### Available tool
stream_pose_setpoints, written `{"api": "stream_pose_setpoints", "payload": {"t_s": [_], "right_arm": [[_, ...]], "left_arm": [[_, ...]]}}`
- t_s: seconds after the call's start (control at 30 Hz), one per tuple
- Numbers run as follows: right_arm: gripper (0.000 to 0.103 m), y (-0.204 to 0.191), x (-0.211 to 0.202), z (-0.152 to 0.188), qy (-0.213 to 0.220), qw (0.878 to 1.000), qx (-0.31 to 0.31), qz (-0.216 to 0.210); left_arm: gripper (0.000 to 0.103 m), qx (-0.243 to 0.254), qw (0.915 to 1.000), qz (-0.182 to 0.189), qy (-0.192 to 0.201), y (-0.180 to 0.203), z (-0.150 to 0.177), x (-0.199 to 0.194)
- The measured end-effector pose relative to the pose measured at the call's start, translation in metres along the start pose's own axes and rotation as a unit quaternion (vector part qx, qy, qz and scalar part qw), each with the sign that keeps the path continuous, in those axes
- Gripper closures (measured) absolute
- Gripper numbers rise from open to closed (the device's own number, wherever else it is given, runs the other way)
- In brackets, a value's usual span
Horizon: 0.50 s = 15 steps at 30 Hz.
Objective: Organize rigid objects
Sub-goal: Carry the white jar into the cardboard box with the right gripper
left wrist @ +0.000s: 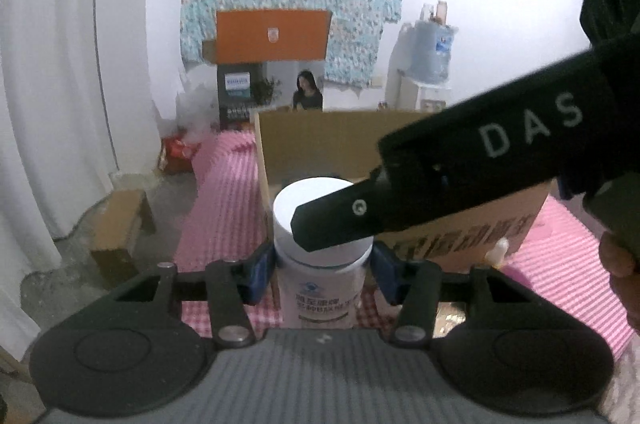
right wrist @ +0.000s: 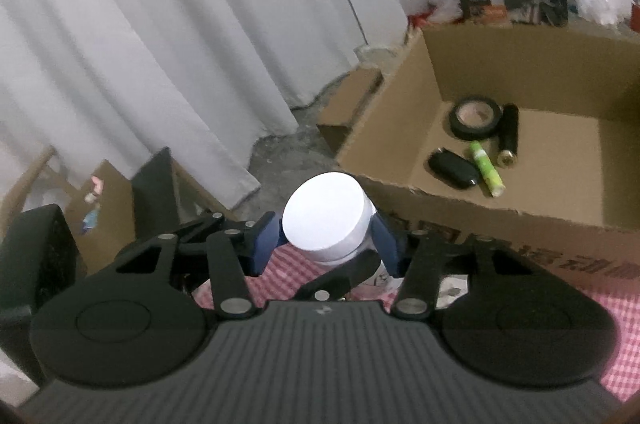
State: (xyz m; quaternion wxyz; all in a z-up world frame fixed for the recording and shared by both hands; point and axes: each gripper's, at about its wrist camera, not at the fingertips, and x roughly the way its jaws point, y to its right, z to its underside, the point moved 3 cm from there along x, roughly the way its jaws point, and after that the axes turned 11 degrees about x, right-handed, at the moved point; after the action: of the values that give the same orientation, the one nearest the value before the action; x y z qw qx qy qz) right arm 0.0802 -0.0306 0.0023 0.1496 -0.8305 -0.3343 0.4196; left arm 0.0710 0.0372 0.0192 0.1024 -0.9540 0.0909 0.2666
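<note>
Pinching the white bottle (left wrist: pixel 322 288) by its body, the left claw (left wrist: pixel 324 272) has both blue pads against it just under the cap (left wrist: pixel 320 220). Meanwhile the right claw (right wrist: pixel 326 244) brackets that cap from the other side, pads seemingly pressed on it, though blur leaves that uncertain. Two grips on one bottle look like a handover or a steadying, judged only from the pose. It stands on the checked worktop (right wrist: pixel 280 276), right before the carton (right wrist: pixel 480 216). Inside lie four things: one tape roll (right wrist: pixel 475 116), one black cylinder (right wrist: pixel 509 135), one green tube (right wrist: pixel 486 168), one black fob (right wrist: pixel 452 168).
</note>
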Motion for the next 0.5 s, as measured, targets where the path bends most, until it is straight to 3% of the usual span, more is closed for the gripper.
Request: {"api": "stream_pose_setpoints", "payload": {"t_s": [0.23, 0.5], "right_arm": [[0.051, -0.025, -0.047, -0.026, 0.048, 0.998, -0.019, -0.039], [0.050, -0.007, -0.094, -0.085, 0.101, 0.995, -0.012, -0.025]], "left_arm": [[0.049, 0.020, 0.9988, -0.011, 0.043, -0.004, -0.046, -0.034], [0.049, 0.046, 0.9958, 0.033, 0.073, 0.012, -0.116, -0.006]]}}
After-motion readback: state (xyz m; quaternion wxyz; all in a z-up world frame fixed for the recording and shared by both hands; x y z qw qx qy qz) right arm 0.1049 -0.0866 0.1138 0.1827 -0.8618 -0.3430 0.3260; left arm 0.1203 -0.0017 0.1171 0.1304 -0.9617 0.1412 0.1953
